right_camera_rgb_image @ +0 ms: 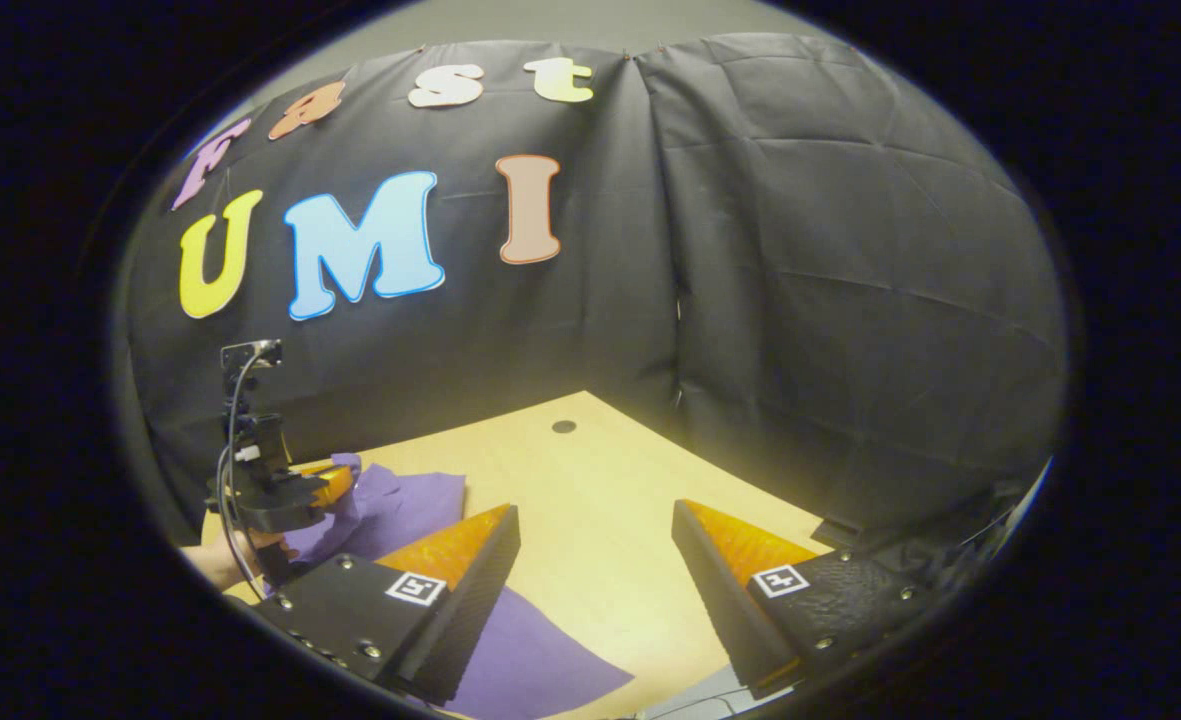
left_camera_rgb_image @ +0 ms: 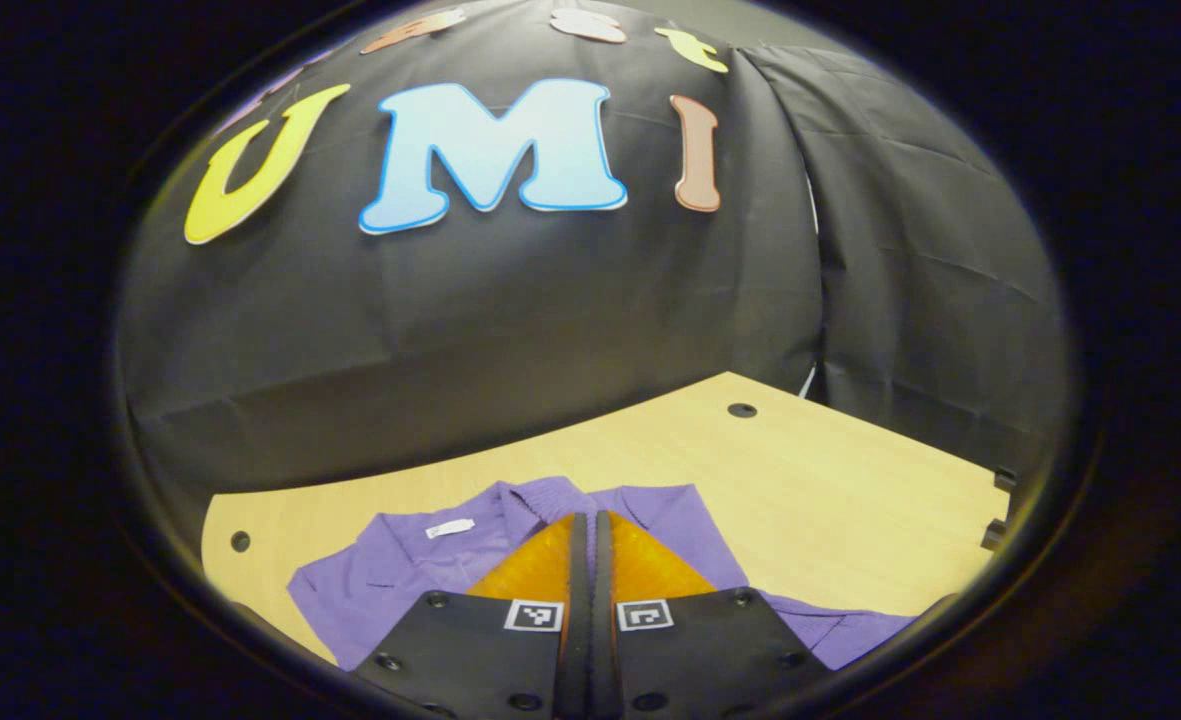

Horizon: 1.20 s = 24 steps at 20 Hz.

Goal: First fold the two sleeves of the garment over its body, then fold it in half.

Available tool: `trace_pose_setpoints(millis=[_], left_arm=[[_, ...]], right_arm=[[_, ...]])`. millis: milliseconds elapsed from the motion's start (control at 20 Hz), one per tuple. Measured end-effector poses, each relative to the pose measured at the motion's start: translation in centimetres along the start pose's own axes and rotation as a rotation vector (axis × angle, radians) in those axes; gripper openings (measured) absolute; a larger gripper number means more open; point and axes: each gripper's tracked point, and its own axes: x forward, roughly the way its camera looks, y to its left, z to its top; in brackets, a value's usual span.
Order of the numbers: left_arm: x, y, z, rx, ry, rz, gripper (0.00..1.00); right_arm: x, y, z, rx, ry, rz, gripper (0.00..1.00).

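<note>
A purple garment (left_camera_rgb_image: pixel 390 580) lies on the light wooden table (left_camera_rgb_image: pixel 830 500), its ribbed collar (left_camera_rgb_image: pixel 540 493) and a white neck label just past my left gripper's tips. My left gripper (left_camera_rgb_image: pixel 590 518) has its fingers pressed together with a fold of the cloth pinched near the collar. In the right gripper view the left gripper (right_camera_rgb_image: pixel 335 483) stands at the far left, held by a hand, with purple cloth (right_camera_rgb_image: pixel 405 505) bunched up at its tip. My right gripper (right_camera_rgb_image: pixel 595 510) is open above the table with nothing between its fingers; part of the garment (right_camera_rgb_image: pixel 540 650) lies under its left finger.
The black cloth wall (right_camera_rgb_image: pixel 830 300) closes the booth behind and to the right of the table. Small dark holes (left_camera_rgb_image: pixel 742 410) mark the tabletop near its edges. Bare wood stretches to the right of the garment. A cable runs up from the left gripper.
</note>
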Motion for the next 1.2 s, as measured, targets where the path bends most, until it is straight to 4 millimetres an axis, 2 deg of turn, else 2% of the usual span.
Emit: trace_pose_setpoints(millis=[250, 400, 600, 650, 700, 750, 850, 900, 950, 1050, 1100, 1150, 1200], left_arm=[[2.3, -1.4, -2.3, -0.015, 0.055, -0.039, 0.06], [2.7, -1.4, -3.6, -0.022, 0.089, -0.04, 0.09], [3.1, -2.8, -4.8, -0.037, 0.114, -0.074, 0.15], [3.1, -3.1, -5.0, -0.038, 0.119, -0.077, 0.23], [3.1, -3.4, -5.1, -0.039, 0.123, -0.074, 0.26], [3.1, -3.6, -5.2, -0.039, 0.126, -0.067, 0.37], [2.8, -4.1, -5.3, -0.054, 0.127, -0.064, 0.53], [2.6, -4.4, -5.3, -0.065, 0.122, -0.063, 0.53], [2.1, -4.5, -5.1, -0.075, 0.113, -0.06, 0.63], [0.8, -4.5, -4.8, -0.095, 0.09, -0.036, 0.82], [0.0, -4.4, -4.7, -0.108, 0.081, -0.019, 0.84], [-1.0, -4.0, -4.6, -0.119, 0.074, 0.005, 0.93], [-2.1, -3.8, -4.5, -0.131, 0.067, 0.03, 0.93]], right_arm=[[-0.1, -0.1, -0.4, -0.004, 0.015, 0.004, 0.95], [0.0, 0.1, -0.4, -0.008, 0.021, 0.02, 0.95], [0.4, 0.4, -0.5, -0.004, 0.027, 0.053, 0.95], [0.5, 0.5, -0.5, -0.007, 0.03, 0.06, 0.96], [0.5, 0.5, -0.6, -0.013, 0.033, 0.065, 0.96], [0.7, 0.6, -0.7, -0.022, 0.038, 0.069, 0.96], [0.8, 0.4, -1.5, -0.037, 0.058, 0.075, 0.95], [0.8, 0.2, -1.9, -0.041, 0.068, 0.084, 0.95], [0.9, -0.4, -2.7, -0.047, 0.078, 0.098, 0.95], [1.5, -0.6, -3.7, -0.074, 0.096, 0.132, 0.95], [1.8, -0.7, -4.2, -0.095, 0.103, 0.153, 0.95], [2.2, -0.9, -4.7, -0.12, 0.109, 0.175, 0.96], [2.5, -1.1, -5.3, -0.147, 0.119, 0.2, 0.95]])
